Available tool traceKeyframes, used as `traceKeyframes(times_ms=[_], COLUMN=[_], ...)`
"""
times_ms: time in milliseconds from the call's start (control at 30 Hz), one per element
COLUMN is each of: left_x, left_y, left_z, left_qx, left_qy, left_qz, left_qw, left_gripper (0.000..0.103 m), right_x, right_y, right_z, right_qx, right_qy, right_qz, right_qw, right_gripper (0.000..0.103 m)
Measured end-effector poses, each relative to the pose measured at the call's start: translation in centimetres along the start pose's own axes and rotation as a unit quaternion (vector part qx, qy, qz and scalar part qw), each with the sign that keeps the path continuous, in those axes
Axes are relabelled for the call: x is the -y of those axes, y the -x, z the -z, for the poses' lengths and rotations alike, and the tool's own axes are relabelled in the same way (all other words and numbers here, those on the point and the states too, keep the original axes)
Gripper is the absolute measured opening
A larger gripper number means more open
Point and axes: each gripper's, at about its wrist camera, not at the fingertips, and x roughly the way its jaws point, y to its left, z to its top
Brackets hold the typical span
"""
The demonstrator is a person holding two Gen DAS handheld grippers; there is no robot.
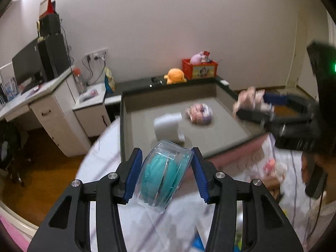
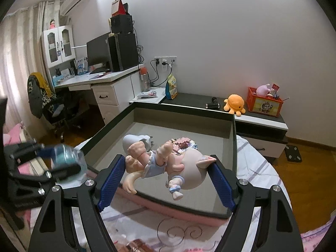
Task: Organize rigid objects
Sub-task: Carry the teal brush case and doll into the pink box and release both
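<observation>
Clear glossy plastic case (image 1: 163, 174), smooth doll (image 2: 168, 166), matt tray (image 2: 210, 130)

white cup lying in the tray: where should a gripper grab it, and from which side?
The white cup lies on its side in the grey tray, its open mouth towards the patterned packet. Probably best to come from above and close the fingers across the rounded body near its middle. The tray walls block a low sideways approach. Both grippers are full now, so one must unload first.

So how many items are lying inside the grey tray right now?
2: a white cup-like object on its side toward the tray's left, and a pink patterned packet right of it. The held doll blocks part of the floor, so more may be hidden.
</observation>
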Motion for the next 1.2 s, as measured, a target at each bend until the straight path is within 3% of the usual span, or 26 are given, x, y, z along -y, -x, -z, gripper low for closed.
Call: traceKeyframes(times_ms=[133,200,433,467,500,567,633,667,833,933,1200], left_x=[-0.9,-1.4,-2.6,-2.6,-2.7,-2.5,-2.5,-2.6,-1.8,-0.1,3.7], left_y=[-3.1,-5.2,-9.0,-8.8,-8.5,-7.1,-5.6,-4.3,3.1,7.9,16.0], left_z=[-2.5,-3.1,-1.7,-1.5,-1.5,-1.4,-1.6,-1.6,-0.8,0.7,4.7], left_qx=[-0.011,-0.026,-0.057,-0.056,-0.051,-0.030,-0.012,0.001,0.093,0.147,0.197], left_qy=[-0.003,0.005,0.042,0.049,0.053,0.054,0.062,0.070,0.075,0.066,0.045], left_qz=[-0.014,-0.002,0.014,0.019,0.021,0.013,0.017,0.017,-0.004,-0.026,-0.067], left_qw=[0.9998,0.9997,0.9974,0.9970,0.9971,0.9980,0.9979,0.9974,0.9928,0.9866,0.9771], left_gripper=[0.041,0.040,0.040,0.048,0.063,0.074,0.077,0.085,0.101,0.103,0.103], right_x=[0.1,0.3,0.9,0.9,1.0,1.2,1.1,1.0,0.5,-0.5,-3.7], right_y=[-2.7,-4.6,-7.2,-7.2,-7.1,-6.3,-5.0,-4.5,1.2,5.9,16.9], right_z=[-0.4,-0.2,1.1,1.3,1.3,1.1,0.4,0.2,-0.9,-0.6,2.5], right_qx=[-0.032,-0.054,-0.091,-0.094,-0.091,-0.079,-0.060,-0.052,0.006,0.051,0.141], right_qy=[0.004,0.002,-0.003,-0.005,-0.008,-0.014,-0.015,-0.014,-0.019,-0.018,-0.017], right_qz=[0.002,0.002,0.007,0.009,0.009,0.005,0.011,0.012,0.029,0.037,0.062], right_qw=[0.999,0.999,0.996,0.996,0.996,0.997,0.998,0.998,0.999,0.998,0.988], right_gripper=[0.081,0.081,0.081,0.082,0.082,0.082,0.084,0.084,0.088,0.088,0.089])
